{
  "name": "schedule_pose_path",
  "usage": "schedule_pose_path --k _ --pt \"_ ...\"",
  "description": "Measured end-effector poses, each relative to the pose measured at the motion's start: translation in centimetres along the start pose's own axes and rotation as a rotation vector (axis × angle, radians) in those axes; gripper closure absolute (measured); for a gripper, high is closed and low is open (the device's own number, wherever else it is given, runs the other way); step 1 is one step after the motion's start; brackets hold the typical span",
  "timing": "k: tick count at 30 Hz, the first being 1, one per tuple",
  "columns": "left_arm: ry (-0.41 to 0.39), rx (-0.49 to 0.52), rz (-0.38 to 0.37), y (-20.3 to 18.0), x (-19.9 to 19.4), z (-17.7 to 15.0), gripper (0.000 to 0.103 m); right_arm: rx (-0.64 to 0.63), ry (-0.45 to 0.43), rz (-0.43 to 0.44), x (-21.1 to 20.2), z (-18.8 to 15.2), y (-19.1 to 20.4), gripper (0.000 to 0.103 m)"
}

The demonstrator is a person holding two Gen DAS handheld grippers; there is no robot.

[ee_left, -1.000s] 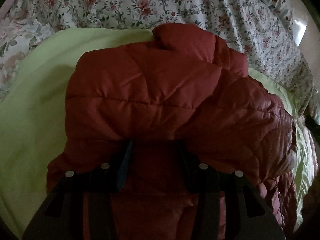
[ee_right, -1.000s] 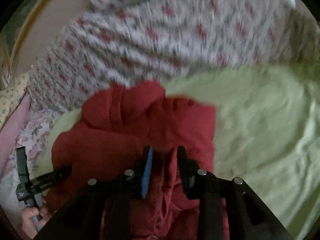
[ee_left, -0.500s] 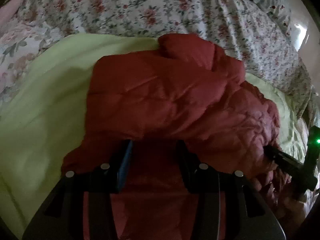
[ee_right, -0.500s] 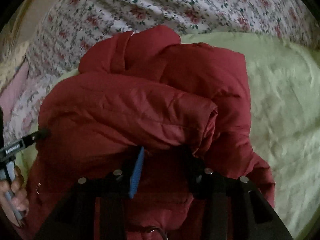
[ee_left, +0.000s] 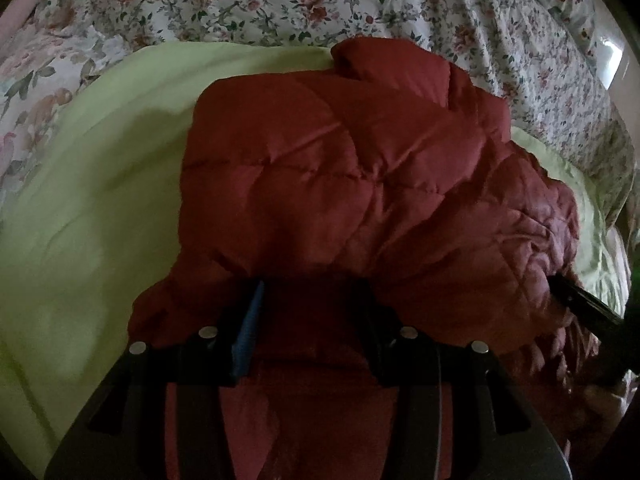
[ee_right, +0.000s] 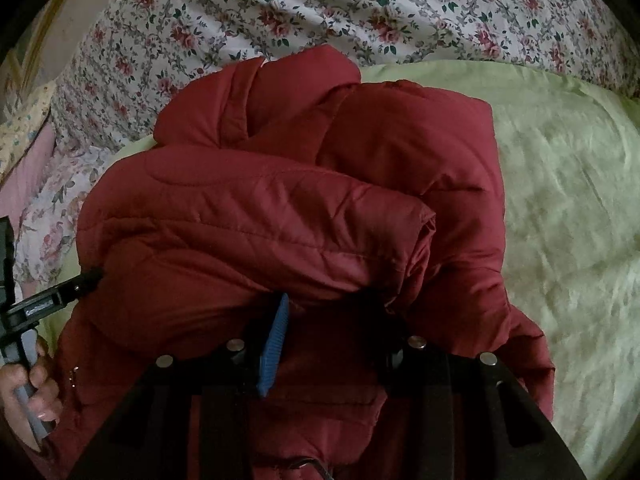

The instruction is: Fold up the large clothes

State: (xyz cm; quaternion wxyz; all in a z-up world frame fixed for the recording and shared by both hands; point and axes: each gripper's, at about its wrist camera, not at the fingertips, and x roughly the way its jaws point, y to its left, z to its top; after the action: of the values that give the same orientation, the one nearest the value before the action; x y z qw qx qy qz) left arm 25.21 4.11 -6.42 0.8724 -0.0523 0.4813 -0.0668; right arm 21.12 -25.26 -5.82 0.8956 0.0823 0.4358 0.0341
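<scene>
A dark red quilted jacket (ee_left: 340, 184) lies folded over on a light green sheet (ee_left: 100, 200); its collar end points toward the floral bedding. My left gripper (ee_left: 310, 292) holds the near fold, its fingertips hidden under the puffy cloth that fills the gap, and its jaws are opening. My right gripper (ee_right: 326, 304) grips the jacket (ee_right: 280, 216) the same way, its tips buried under the rolled fold. Each gripper shows in the other's view: the right gripper (ee_left: 580, 308) at the jacket's right edge, the left gripper (ee_right: 52, 300) at its left edge.
A floral quilt (ee_left: 280, 0) is bunched along the far side of the bed. The green sheet (ee_right: 568, 200) stretches out to the right of the jacket. A person's hand (ee_right: 28, 392) grips the left gripper's handle at the lower left.
The right gripper came down with the jacket, and the fold now rests on the bed. The right gripper has come into the left wrist view. The left gripper barely moved.
</scene>
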Motion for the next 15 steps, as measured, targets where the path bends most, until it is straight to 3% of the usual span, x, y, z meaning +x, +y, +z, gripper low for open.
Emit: schedule_pose_path --k 4,8,15 --pt "0.000 -0.031 -0.005 0.8 -1.6 -1.1 0.046 0.009 0.011 0.001 0.0 0.2 0.0 0.064" --pt "-0.001 -0.065 -0.025 1.6 -3.6 -2.7 0.046 0.008 0.015 -0.003 -0.4 0.2 0.4 0.062" --pt "-0.001 -0.101 -0.028 3.5 -6.0 -5.5 0.046 0.039 -0.034 0.032 -5.6 -1.2 0.9 0.053"
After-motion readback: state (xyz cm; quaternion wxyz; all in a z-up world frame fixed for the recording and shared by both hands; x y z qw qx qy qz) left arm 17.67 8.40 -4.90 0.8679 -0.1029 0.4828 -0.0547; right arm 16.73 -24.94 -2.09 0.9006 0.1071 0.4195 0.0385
